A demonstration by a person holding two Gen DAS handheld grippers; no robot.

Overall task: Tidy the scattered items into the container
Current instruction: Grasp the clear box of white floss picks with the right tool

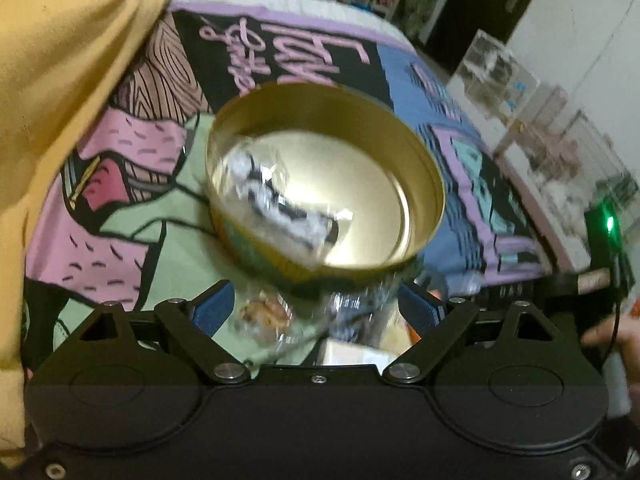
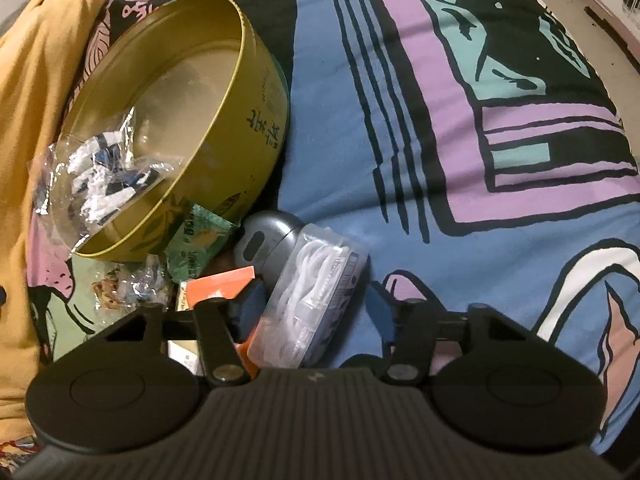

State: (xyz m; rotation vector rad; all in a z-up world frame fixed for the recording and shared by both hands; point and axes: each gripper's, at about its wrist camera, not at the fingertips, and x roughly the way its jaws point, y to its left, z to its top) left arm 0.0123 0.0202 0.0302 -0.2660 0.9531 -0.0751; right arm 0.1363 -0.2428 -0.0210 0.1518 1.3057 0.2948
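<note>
Right wrist view: right gripper [image 2: 310, 304] is straddling the clear cable case [image 2: 316, 296]; contact unclear.
Left gripper [image 1: 316, 308]: gaping wide, holding nothing.
Advice: squeeze the case's long sides, then lift toward the gold tin [image 2: 256, 92].

My round gold tin [image 2: 224, 120] sits tilted on the bed, a clear packet [image 2: 100, 172] draped over its rim; a clear box of white cord [image 2: 316, 292] lies just beside it.

left gripper [image 1: 316, 308]: fingers wide apart, nothing pinched | round gold tin [image 1: 424, 184]: just ahead on patterned bedspread [image 1: 432, 76], clear packet [image 1: 280, 200] inside at its near wall | blurred clear wrappers [image 1: 272, 316] between fingers | yellow sleeve [image 1: 60, 80]: left
</note>
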